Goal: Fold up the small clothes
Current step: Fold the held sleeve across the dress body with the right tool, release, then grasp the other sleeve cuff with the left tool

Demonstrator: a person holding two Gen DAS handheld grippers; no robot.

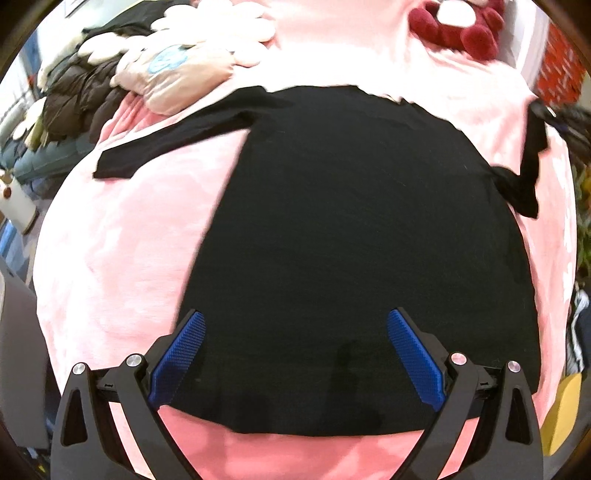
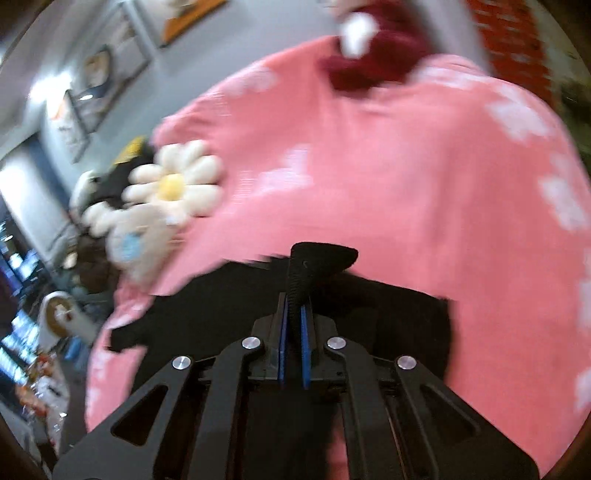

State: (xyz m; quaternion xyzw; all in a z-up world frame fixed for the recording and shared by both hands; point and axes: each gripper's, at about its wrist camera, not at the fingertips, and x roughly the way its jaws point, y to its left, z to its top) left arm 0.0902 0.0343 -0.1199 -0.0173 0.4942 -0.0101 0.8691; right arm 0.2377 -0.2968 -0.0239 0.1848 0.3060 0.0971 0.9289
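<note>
Left wrist view: a black shirt [image 1: 351, 240] lies spread flat on a pink blanket [image 1: 122, 258], its hem toward the camera. 1 sleeve stretches out flat to the left, while the sleeve on the right is lifted off the blanket and bunched, rising toward the frame's right edge. The left gripper [image 1: 295, 354] hangs over the shirt's hem with its jaws wide apart; its 2 blue pads [image 1: 177, 358] have only the flat cloth beneath them and nothing pinched between. Beyond the shirt, at the far left, lies a heap of plush toys [image 1: 177, 62] and a dark jacket [image 1: 81, 99]; a dark red plush [image 1: 458, 29] sits at the far end of the blanket.

Right wrist view, blurred: the right gripper [image 2: 294, 314] is closed on a fold of the black shirt [image 2: 207, 295], the cloth squeezed between its 2 blue pads [image 2: 305, 343] and sticking up past the fingertips in a rounded tuft. The rest of the shirt spreads below and to both sides on the pink blanket [image 2: 406, 184], which here shows white flower prints. A daisy-shaped plush [image 2: 173, 184] lies at the blanket's left edge, and the red plush [image 2: 373, 62] is at the far end. Framed pictures [image 2: 99, 74] hang on a grey wall at upper left.
</note>
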